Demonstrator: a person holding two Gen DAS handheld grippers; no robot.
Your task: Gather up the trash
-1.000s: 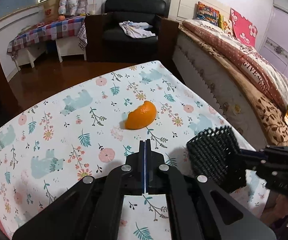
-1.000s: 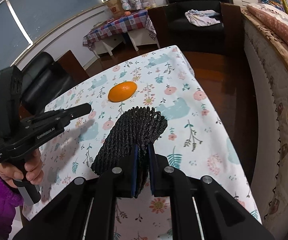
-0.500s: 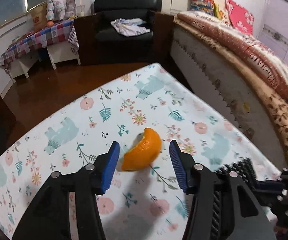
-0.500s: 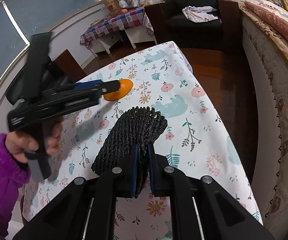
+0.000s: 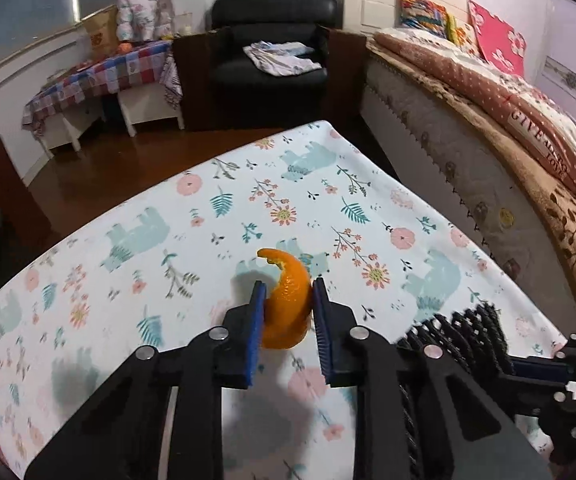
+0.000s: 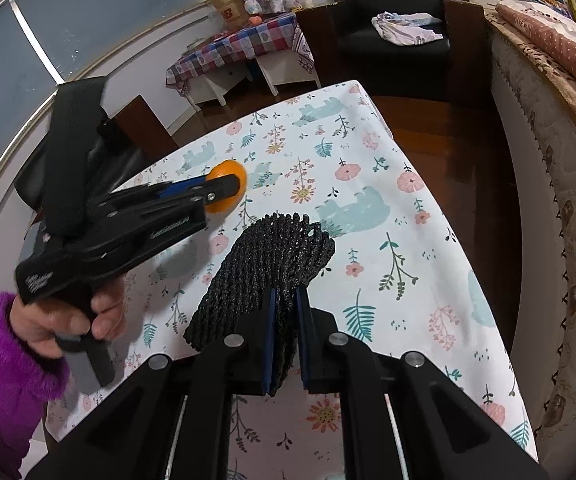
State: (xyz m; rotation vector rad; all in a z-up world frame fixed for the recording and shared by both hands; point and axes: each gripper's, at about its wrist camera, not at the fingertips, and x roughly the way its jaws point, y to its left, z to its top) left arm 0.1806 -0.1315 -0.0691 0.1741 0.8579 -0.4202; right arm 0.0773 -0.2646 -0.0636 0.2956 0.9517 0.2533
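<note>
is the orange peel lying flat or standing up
Standing up: the orange peel rises on edge between the left gripper's closing blue pads, its curled tip pointing up.

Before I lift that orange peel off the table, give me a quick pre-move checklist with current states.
1. Orange peel between the left gripper pads: ok; its jaws have just been closing around it.
2. Pads pressing firmly on the peel: cannot tell.
3. Right gripper shut on the black mesh bag: ok.
4. Bag mouth open to receive the peel: not ok; it lies flattened on the tablecloth.
5. Path from peel to bag clear: ok.
</note>
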